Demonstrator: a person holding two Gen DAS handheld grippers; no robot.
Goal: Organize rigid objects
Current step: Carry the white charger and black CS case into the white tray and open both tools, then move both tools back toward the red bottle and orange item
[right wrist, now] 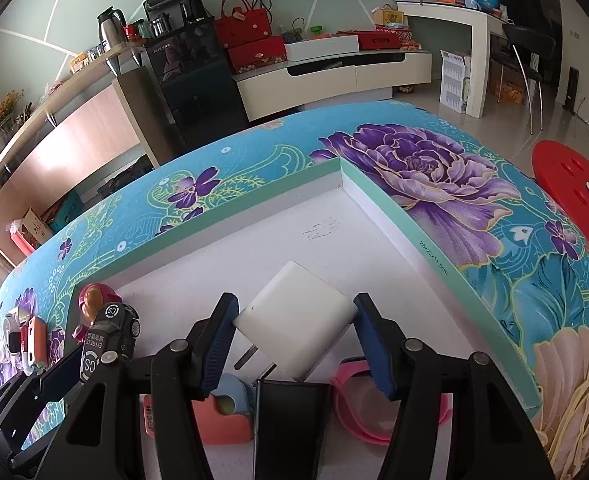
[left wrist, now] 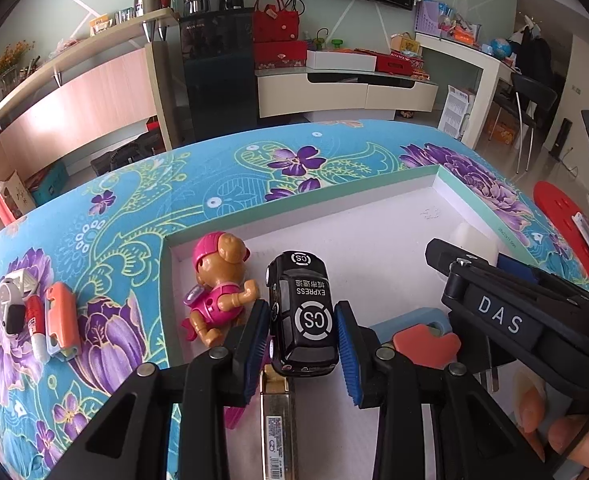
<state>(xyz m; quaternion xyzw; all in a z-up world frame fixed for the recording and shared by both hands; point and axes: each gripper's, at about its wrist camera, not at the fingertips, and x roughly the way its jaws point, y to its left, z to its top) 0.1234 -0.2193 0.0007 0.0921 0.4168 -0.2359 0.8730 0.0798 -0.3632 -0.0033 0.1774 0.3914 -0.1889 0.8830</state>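
A black toy car (left wrist: 300, 304) marked "CS EXPRESS" sits between the blue pads of my left gripper (left wrist: 302, 344), which is shut on it just above the floor of a white box with a mint-green rim (left wrist: 326, 189). A pink-clad toy puppy (left wrist: 218, 292) lies in the box, left of the car. In the right wrist view my right gripper (right wrist: 298, 340) is shut on a white plug-in charger (right wrist: 298, 316), held tilted with its metal prongs (right wrist: 250, 356) pointing back toward the camera. The car (right wrist: 110, 332) and the left gripper appear at the lower left there.
Inside the box near me lie a coral case (right wrist: 214, 416), a black flat item (right wrist: 290, 420) and a pink band (right wrist: 374, 416). On the flowered cloth left of the box lie a watch (left wrist: 10, 304), a red-white tube (left wrist: 36, 328) and an orange item (left wrist: 60, 320). A red stool (right wrist: 566, 176) stands off the table's right edge.
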